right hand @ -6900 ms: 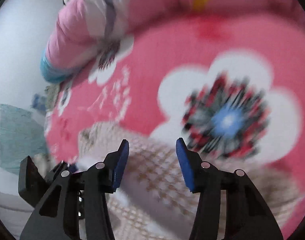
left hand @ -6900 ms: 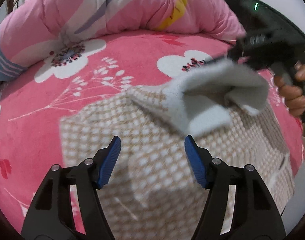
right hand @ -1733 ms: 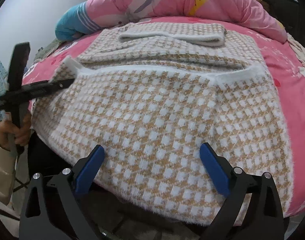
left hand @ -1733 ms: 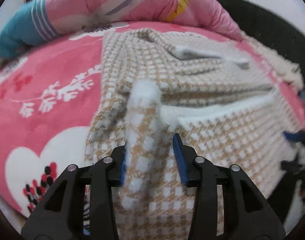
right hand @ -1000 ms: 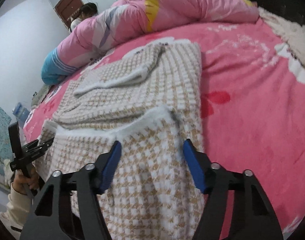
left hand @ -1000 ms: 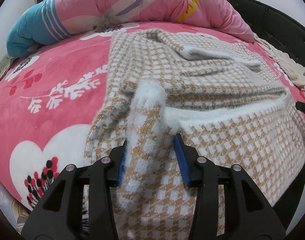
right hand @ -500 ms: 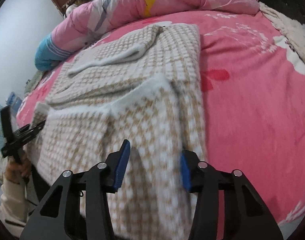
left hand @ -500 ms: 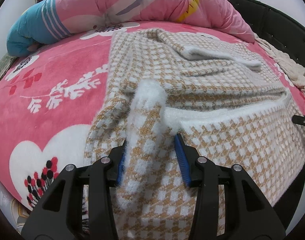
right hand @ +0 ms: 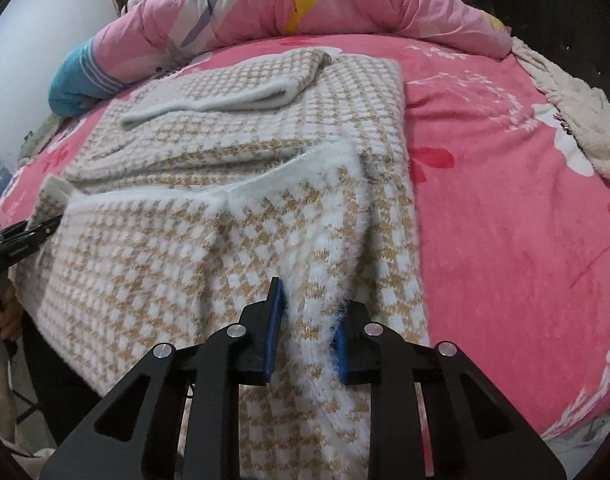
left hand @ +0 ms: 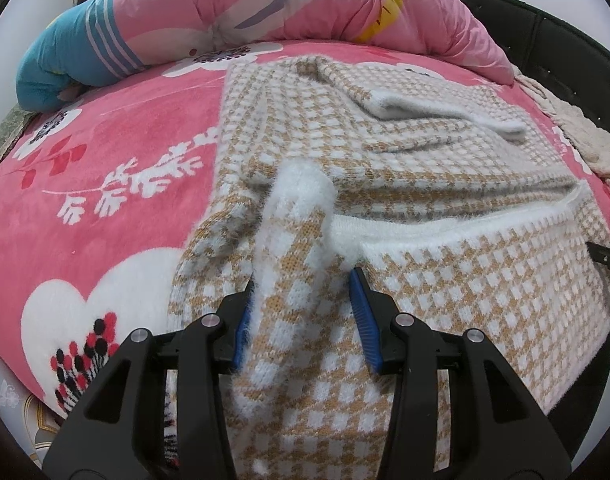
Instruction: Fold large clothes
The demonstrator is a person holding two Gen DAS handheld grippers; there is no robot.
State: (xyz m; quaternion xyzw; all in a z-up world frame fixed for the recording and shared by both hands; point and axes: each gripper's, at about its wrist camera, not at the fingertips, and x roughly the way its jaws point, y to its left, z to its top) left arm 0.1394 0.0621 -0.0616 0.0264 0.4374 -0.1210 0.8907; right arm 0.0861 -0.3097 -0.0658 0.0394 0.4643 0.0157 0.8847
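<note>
A large tan-and-white houndstooth sweater lies on the pink flowered bed, sleeves folded across its upper part, its white-edged hem turned up toward the middle. My left gripper is shut on the sweater's left hem corner, a fluffy white fold standing between its blue pads. My right gripper is shut on the right hem corner of the sweater. The left gripper's tip shows at the left in the right wrist view.
A rolled pink and blue quilt lies along the far side of the bed. A cream fleece item lies at the right edge. A dark headboard stands at the right. The bed's near edge drops off below the grippers.
My right gripper has closed from wide open onto the right hem corner. My left gripper has kept its hold on the left corner and barely moved.
</note>
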